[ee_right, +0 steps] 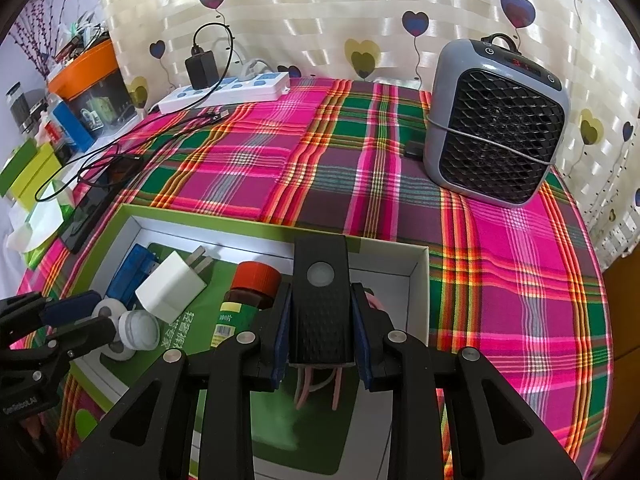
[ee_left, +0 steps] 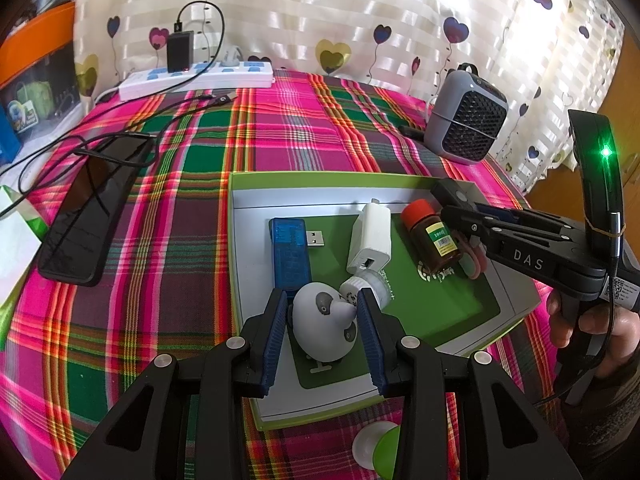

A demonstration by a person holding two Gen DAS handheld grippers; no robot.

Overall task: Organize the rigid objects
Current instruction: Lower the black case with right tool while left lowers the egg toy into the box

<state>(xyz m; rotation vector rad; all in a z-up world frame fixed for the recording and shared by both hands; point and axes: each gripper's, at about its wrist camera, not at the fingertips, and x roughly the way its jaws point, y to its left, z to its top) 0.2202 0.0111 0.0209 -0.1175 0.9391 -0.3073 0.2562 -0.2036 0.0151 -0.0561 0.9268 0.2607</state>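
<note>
My right gripper [ee_right: 320, 336] is closed tight on a black box [ee_right: 321, 300], above the green tray [ee_left: 280, 178]. My left gripper [ee_left: 322, 332] stands wide around a grey toy [ee_left: 324, 320] inside the tray; whether its pads press the toy, I cannot tell.

Two bottles [ee_left: 432, 236], one charger [ee_left: 370, 238]

A bench [ee_left: 304, 128] under a pink, green and maroon plaid cloth carried everything. A shallow green-rimmed box [ee_left: 240, 200] lay on it near the front. A black phone [ee_left: 92, 208] lay flat to the box's left, with black cables [ee_left: 120, 120] trailing across the cloth beside it. A white power strip [ee_left: 200, 76] sat along the far edge, by the curtain. A grey heater [ee_right: 496, 124] stood upright at the far right. A white-and-green round lid [ee_left: 376, 444] lay just before the box.
</note>
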